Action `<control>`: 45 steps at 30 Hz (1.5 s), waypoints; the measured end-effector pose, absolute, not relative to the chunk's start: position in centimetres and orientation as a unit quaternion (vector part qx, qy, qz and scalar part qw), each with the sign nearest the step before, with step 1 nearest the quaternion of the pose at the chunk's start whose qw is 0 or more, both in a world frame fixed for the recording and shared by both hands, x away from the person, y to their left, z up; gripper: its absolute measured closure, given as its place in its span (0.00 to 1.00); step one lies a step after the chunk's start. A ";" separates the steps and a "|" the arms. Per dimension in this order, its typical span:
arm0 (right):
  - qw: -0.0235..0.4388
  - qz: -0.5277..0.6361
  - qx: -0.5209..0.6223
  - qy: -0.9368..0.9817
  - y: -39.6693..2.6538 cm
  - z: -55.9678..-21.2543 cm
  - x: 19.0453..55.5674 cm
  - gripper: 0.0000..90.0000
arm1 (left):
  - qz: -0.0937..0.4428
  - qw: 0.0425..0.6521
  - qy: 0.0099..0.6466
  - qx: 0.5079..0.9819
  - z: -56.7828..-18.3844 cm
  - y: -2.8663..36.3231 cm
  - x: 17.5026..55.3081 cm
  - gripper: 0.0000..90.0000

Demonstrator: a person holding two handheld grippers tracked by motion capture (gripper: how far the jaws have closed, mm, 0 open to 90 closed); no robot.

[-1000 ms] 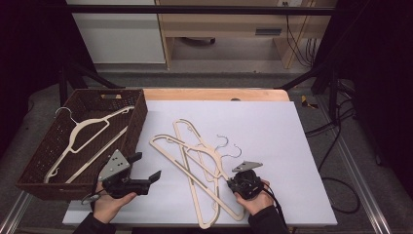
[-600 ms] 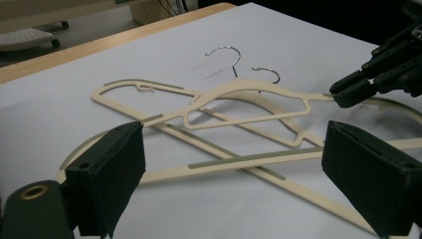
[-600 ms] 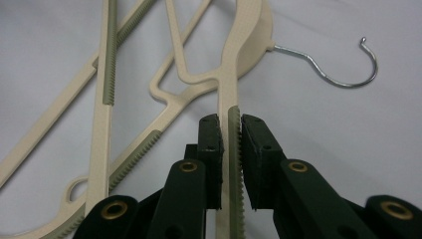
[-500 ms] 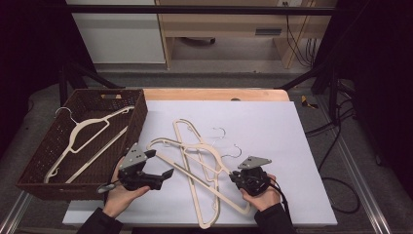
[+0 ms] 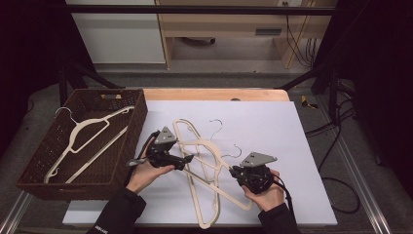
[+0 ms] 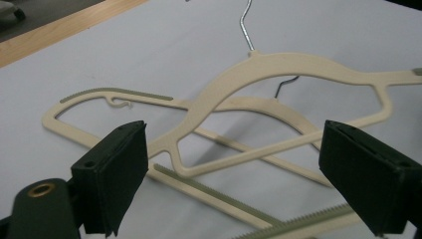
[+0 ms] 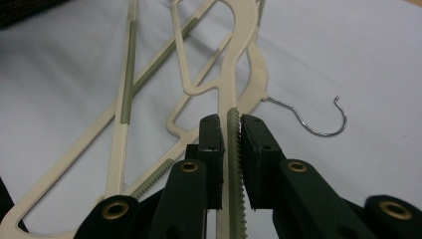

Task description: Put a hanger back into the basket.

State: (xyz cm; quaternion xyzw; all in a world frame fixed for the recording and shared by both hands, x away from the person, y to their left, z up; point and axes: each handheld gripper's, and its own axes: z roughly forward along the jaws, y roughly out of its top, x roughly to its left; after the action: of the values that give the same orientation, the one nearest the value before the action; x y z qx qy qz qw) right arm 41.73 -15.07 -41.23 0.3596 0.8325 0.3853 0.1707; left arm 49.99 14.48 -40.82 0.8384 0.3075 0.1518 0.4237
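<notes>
The right gripper (image 7: 230, 130) pinches the top hanger (image 7: 239, 59) to lift it toward the basket (image 5: 139, 114); the left gripper (image 6: 234, 164), jaws apart, nears to help.

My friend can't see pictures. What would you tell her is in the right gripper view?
The right hand-held gripper pinches the ribbed edge of a cream plastic hanger, its two black pads closed on it from both sides. More cream hangers lie crossed on the white table cover beyond, and a wire hook curls out to the right.
</notes>
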 end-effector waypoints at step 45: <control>0.144 0.387 0.349 0.841 -15.6 -41.3 42.0 0.90 | 0.211 0.333 0.195 0.898 -42.5 11.8 53.0 0.75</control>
State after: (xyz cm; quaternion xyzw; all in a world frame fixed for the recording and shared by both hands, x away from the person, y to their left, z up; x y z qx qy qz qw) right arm 42.02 -15.65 -41.25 0.3493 0.8411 0.3869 0.1444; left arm 53.00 11.79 -42.51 0.8979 0.1950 0.2114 0.3334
